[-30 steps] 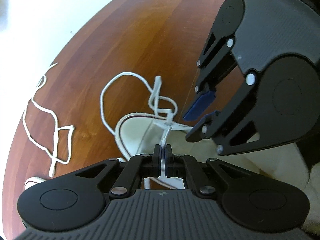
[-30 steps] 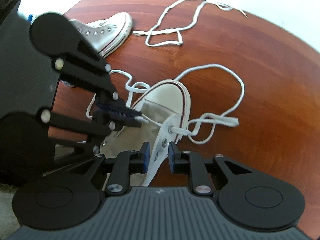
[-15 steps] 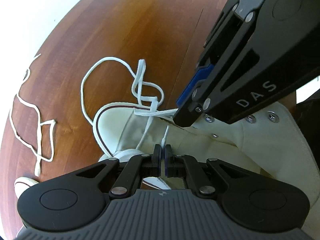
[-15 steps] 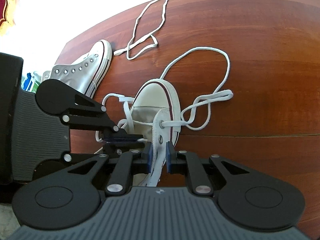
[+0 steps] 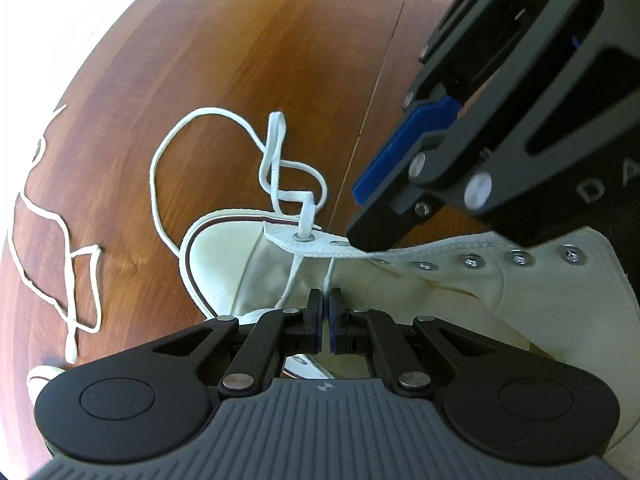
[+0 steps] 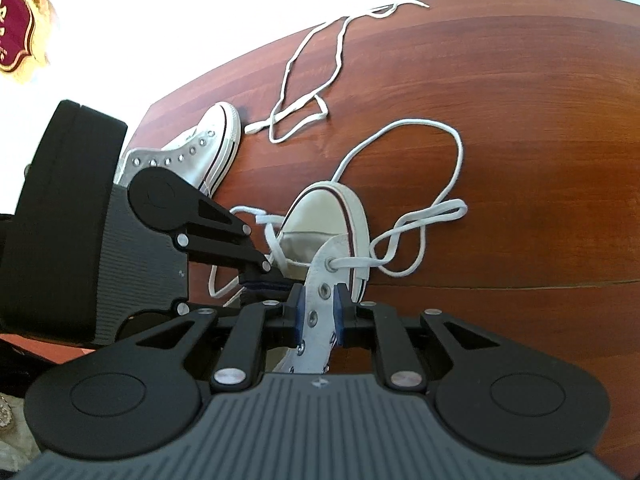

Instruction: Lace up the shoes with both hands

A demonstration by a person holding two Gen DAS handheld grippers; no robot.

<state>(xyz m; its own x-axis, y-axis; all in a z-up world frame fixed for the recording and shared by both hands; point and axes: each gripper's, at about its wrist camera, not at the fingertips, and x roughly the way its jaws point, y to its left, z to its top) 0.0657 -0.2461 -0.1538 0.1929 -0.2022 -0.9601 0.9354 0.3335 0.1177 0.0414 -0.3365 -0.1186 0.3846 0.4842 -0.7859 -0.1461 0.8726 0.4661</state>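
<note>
A white canvas high-top shoe (image 5: 224, 256) lies on the brown wooden table (image 5: 248, 60). Its white lace (image 5: 276, 160) runs through the first eyelet (image 5: 303, 236) and loops loosely past the toe. My left gripper (image 5: 325, 300) is shut on the lace tip, which points up just beneath the second eyelet (image 5: 336, 242). From the upper right, my right gripper (image 5: 358, 236) is shut on the shoe's eyelet flap (image 6: 318, 312) and holds it raised. In the right wrist view my right gripper (image 6: 318, 300) clamps that flap, and my left gripper (image 6: 276, 280) sits close on its left.
A second, silver-white high-top (image 6: 192, 152) lies at the table's far left corner. A separate loose white lace (image 6: 312, 92) trails on the wood behind it. The table edge (image 6: 192, 84) runs along the back, with a bright wall beyond.
The right gripper has lifted the eyelet flap higher and come closer. The left gripper has brought the lace tip up under the second eyelet. Both stayed shut.
</note>
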